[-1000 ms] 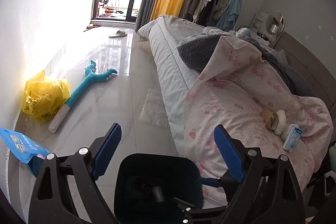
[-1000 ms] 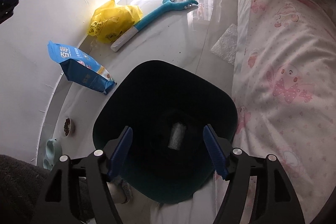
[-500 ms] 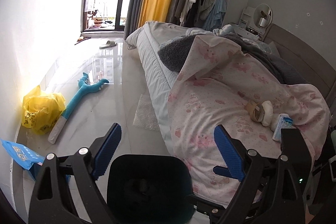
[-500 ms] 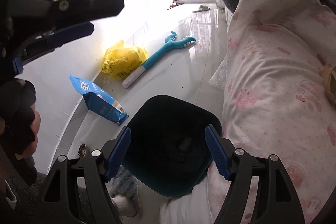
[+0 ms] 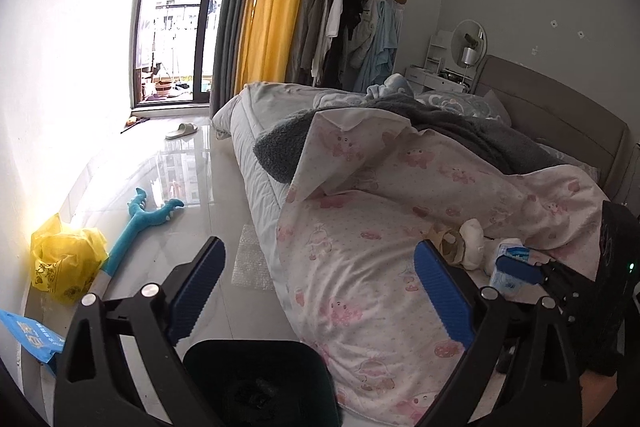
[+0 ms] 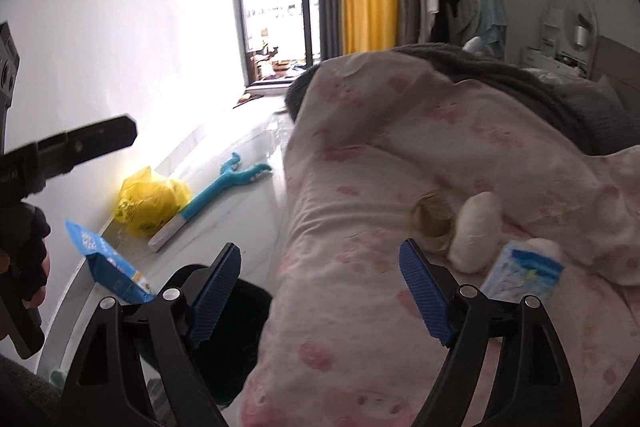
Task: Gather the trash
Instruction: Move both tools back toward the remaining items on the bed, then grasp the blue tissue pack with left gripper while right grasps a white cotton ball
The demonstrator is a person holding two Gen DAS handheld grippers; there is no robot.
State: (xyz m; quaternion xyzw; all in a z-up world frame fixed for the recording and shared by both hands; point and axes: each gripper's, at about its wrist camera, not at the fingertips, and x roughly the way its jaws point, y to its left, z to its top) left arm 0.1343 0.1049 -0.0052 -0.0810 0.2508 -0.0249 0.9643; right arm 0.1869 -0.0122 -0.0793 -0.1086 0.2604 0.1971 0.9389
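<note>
A dark teal trash bin (image 5: 260,379) stands on the floor beside the bed, with something dark inside; its edge also shows in the right wrist view (image 6: 236,331). On the pink quilt (image 5: 360,255) lie a brown tape roll (image 6: 434,217), a white wad (image 6: 478,231) and a blue-and-white tissue pack (image 6: 522,273). The same items show in the left wrist view: tape roll (image 5: 450,243), wad (image 5: 472,243), pack (image 5: 508,263). My left gripper (image 5: 316,291) is open and empty above the bin. My right gripper (image 6: 320,295) is open and empty over the quilt, close before the items.
On the floor by the wall lie a yellow plastic bag (image 5: 64,259), a teal long-handled toy (image 5: 140,227), a blue packet (image 6: 104,267) and a bubble-wrap piece (image 5: 252,263). A grey blanket (image 5: 460,135) lies on the bed. A slipper (image 5: 182,130) sits near the balcony door.
Both grippers have lifted and tilted up from the bin toward the bed. My right gripper has swung right, so the items on the quilt are now close ahead of it.
</note>
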